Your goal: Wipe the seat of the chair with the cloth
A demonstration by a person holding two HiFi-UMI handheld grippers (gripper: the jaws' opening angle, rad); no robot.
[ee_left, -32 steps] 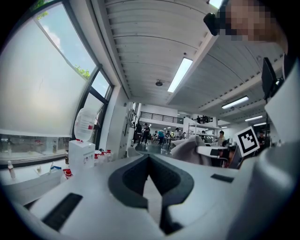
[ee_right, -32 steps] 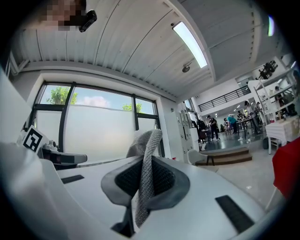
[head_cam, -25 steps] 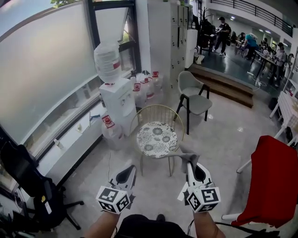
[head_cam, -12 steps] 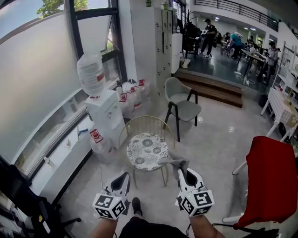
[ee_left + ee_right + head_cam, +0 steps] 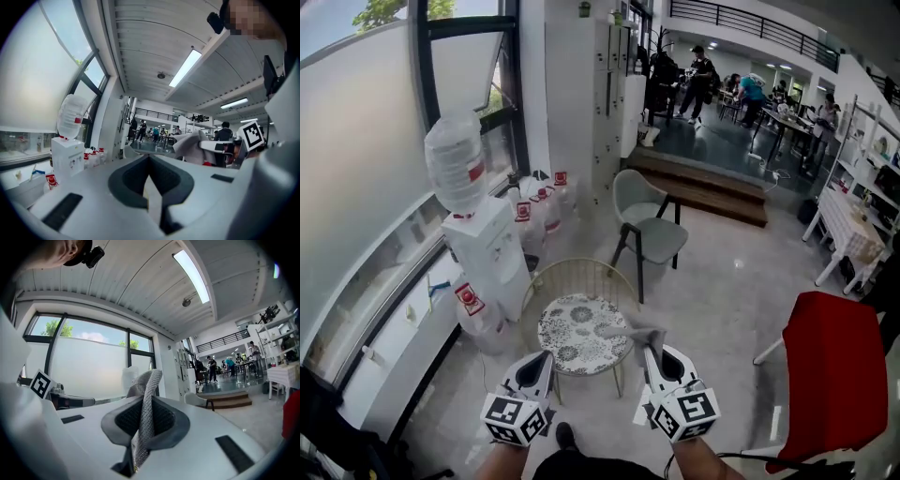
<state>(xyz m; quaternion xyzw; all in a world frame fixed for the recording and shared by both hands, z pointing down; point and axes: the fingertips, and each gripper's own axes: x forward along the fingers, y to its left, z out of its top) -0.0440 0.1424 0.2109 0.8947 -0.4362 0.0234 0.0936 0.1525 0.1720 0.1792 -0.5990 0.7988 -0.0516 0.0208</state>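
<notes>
Head view first: the left gripper (image 5: 541, 360) and right gripper (image 5: 652, 352) were both held out low, pointing at the chair (image 5: 581, 276), the gold wire one with the flowery round seat (image 5: 570, 330). The grey cloth (image 5: 641, 335) was pinched in the right gripper and sat over the seat's right edge. Honestly couldn't tell whether it was touching the seat or just above it. The left gripper was short of the seat's near edge with nothing in it. A water cooler (image 5: 490, 249) stood just left of the chair, a grey chair (image 5: 649, 228) was behind it, and something red (image 5: 827, 375) was off to the right.

Left gripper view: the jaws were pressed together at the tips, nothing between them. The cloth (image 5: 189, 145) showed off to the right, sticking up from the right gripper (image 5: 220, 146), and the water cooler (image 5: 67, 158) was on the left.

Right gripper view: the jaws were clamped tight on the cloth (image 5: 149, 381), a knitted fold of it running up out of the tips and flopping over to the left. The left gripper (image 5: 70, 402) was visible on the left side.
</notes>
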